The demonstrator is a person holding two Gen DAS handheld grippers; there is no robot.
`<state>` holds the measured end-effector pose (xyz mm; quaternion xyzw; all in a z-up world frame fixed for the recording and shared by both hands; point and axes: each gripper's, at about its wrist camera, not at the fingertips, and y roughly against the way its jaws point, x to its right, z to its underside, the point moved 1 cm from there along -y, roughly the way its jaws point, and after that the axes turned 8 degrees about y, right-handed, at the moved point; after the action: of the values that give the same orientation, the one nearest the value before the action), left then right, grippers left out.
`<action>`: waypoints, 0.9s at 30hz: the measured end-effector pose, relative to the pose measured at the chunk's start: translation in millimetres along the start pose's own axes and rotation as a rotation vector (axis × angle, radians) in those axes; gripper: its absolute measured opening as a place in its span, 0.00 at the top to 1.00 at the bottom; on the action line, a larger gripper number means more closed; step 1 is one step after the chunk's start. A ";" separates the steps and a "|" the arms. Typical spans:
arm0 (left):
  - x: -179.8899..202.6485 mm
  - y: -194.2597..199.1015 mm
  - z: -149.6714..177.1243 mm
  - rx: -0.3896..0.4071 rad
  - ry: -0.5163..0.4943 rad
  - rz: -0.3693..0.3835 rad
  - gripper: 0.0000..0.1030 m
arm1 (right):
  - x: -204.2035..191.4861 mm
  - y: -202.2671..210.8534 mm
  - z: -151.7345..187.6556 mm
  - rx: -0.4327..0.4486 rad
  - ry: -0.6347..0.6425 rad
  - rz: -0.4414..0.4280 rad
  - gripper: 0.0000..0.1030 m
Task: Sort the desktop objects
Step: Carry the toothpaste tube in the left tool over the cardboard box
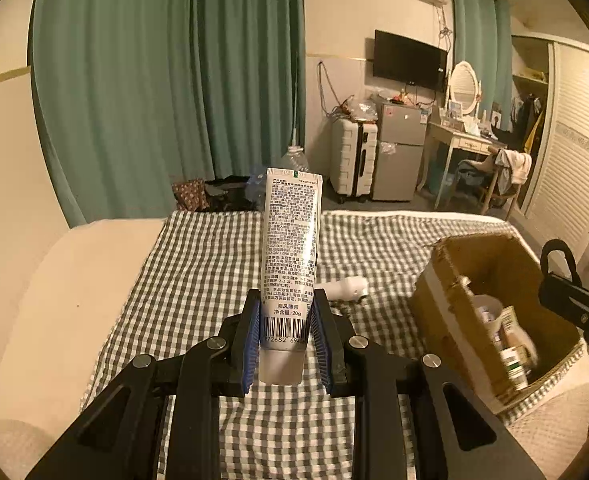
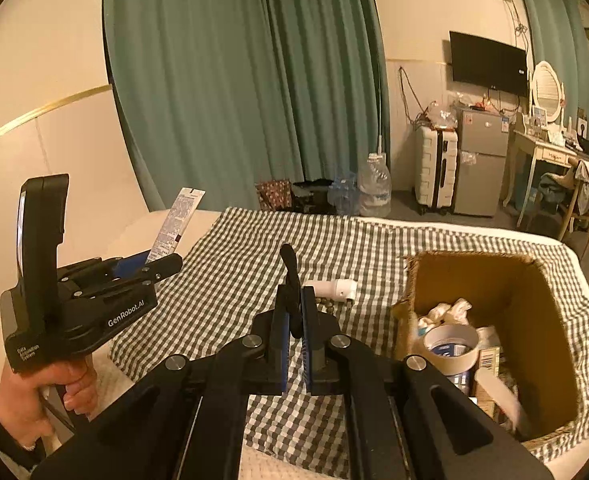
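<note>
Left gripper (image 1: pixel 285 336) clamped on printed tube (image 1: pixel 290 248), frame centre. Right gripper (image 2: pixel 294 328) pinched on thin black item (image 2: pixel 290 272). Cardboard box (image 1: pixel 446 280) at right. Recommended: carry level, release well inside box.

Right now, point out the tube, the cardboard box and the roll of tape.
tube (image 1: pixel 290 240): left wrist view, printed body.
cardboard box (image 2: pixel 494 280): right wrist view, inner back wall.
roll of tape (image 2: pixel 450 354): right wrist view, outer band.

I'm in a bedroom at home — bed (image 1: pixel 74 280) before me, green curtains (image 1: pixel 166 80), suitcase (image 1: pixel 352 160), small fridge (image 1: pixel 400 152), dressing table (image 1: pixel 462 142).
</note>
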<state>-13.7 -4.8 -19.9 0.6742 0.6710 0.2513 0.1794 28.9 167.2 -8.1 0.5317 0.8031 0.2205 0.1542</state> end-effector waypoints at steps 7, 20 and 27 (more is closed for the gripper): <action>29.1 27.4 -12.7 0.032 -0.019 0.037 0.76 | 20.7 34.4 -5.5 0.047 0.009 0.022 0.96; 93.4 64.8 -28.9 0.075 -0.077 0.120 0.76 | 74.3 93.9 -9.8 0.143 -0.034 0.075 0.96; 137.9 66.2 -30.8 0.081 -0.127 0.167 0.76 | 102.3 108.2 -7.6 0.159 -0.064 0.107 0.96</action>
<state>18.7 127.2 56.9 0.7490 0.6093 0.1947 0.1727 70.8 296.6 53.1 0.5911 0.7832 0.1470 0.1248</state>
